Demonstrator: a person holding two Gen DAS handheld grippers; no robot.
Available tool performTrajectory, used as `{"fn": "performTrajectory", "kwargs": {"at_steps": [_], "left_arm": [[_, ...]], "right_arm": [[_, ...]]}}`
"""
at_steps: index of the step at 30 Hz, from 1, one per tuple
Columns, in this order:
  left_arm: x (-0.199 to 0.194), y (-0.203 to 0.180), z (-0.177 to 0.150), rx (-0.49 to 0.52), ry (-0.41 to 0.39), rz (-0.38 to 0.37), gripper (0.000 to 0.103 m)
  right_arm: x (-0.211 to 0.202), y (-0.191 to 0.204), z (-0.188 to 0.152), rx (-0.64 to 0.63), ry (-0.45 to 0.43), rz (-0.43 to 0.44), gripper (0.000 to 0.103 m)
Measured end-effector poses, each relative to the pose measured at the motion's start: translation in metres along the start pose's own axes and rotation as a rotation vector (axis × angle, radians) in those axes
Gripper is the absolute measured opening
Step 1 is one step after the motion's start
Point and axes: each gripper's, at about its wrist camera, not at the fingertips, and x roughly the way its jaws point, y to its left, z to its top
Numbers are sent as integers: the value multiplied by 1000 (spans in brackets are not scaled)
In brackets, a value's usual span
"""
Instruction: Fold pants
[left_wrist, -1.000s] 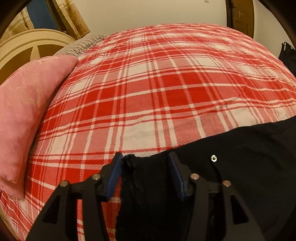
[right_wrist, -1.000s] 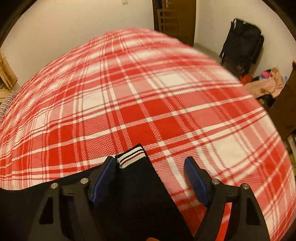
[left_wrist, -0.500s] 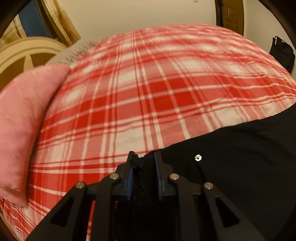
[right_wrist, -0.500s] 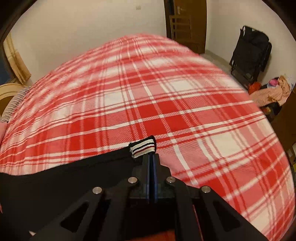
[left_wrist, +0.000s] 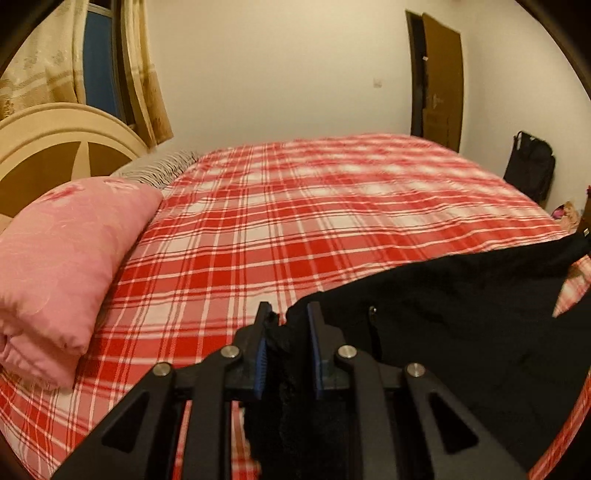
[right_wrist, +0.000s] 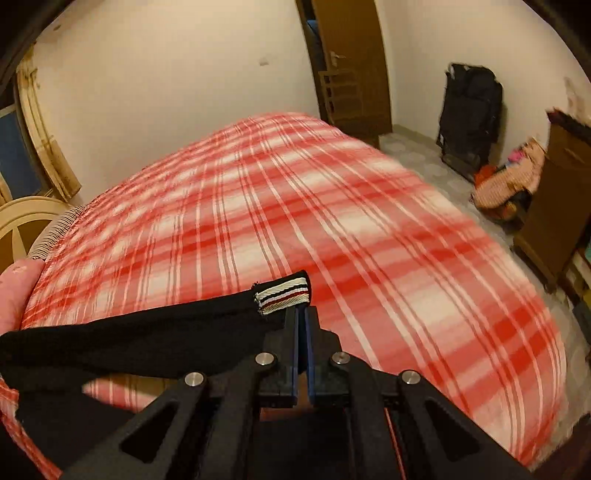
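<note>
Black pants (left_wrist: 461, 317) hang lifted over a bed with a red and white plaid cover (left_wrist: 314, 221). My left gripper (left_wrist: 286, 317) is shut on a bunched black edge of the pants, near a small metal stud (left_wrist: 372, 309). In the right wrist view the pants (right_wrist: 147, 332) stretch away to the left as a taut black band. My right gripper (right_wrist: 302, 314) is shut on their other end, just below a cuff with a white, black and red striped band (right_wrist: 282, 293). Both ends are held above the bed cover (right_wrist: 295, 221).
A pink pillow (left_wrist: 66, 266) lies at the bed's left, below a cream headboard (left_wrist: 55, 144) and curtains. Far right stand a wooden door (right_wrist: 351, 74), a black bag (right_wrist: 469, 118), a heap of clothes (right_wrist: 506, 181) and a brown cabinet (right_wrist: 554, 203).
Both grippers went from open around the cloth to shut on it. Both have risen and tilted up, lifting the pants off the cover; more of the room shows.
</note>
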Motion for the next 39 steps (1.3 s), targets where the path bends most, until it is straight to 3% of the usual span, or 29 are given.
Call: {"fn": "performTrajectory", "kwargs": {"at_steps": [6,9,10,11,13,15,19,24,26,30,31,33,34,39], "left_arm": [[-41,4,-62,-28,-31,-73,20],[-41,7,-96,-59,-5,-108,20],[-38,8,-106,-70,8,-116,20],[-35,7,-115,-78,23,-119,20],[-34,6,-130,-93,30,-124,19],[-34,8,-138,-124,21,-134,19],[-42,6,-136,-129,-22,-141,19],[-49,5,-131,-113,-46,-137,19],[-53,3,-130,-103,-52,-133,19],[-56,1,-130,-93,-58,-132,19],[-56,1,-130,-93,-55,-131,19],[-56,1,-130,-95,-53,-132,19],[-56,2,-129,-100,-53,-135,19],[-61,0,-120,-108,-77,-159,19]], "right_arm": [[3,-28,-72,16,149,-28,4],[1,-22,-85,-21,165,-85,12],[-4,-18,-85,-27,170,-97,30],[-11,-12,-85,-42,163,-114,54],[-32,12,-87,-121,118,-151,60],[-54,54,-93,-248,56,-149,60],[-66,170,-122,-561,-2,-44,60],[-40,287,-179,-852,24,120,60],[-25,320,-201,-965,13,123,60],[0,346,-212,-1042,15,100,57],[3,349,-213,-1056,10,96,52],[6,351,-211,-1057,5,114,25],[8,351,-208,-1045,22,126,7],[-15,348,-194,-999,-38,140,4]]}}
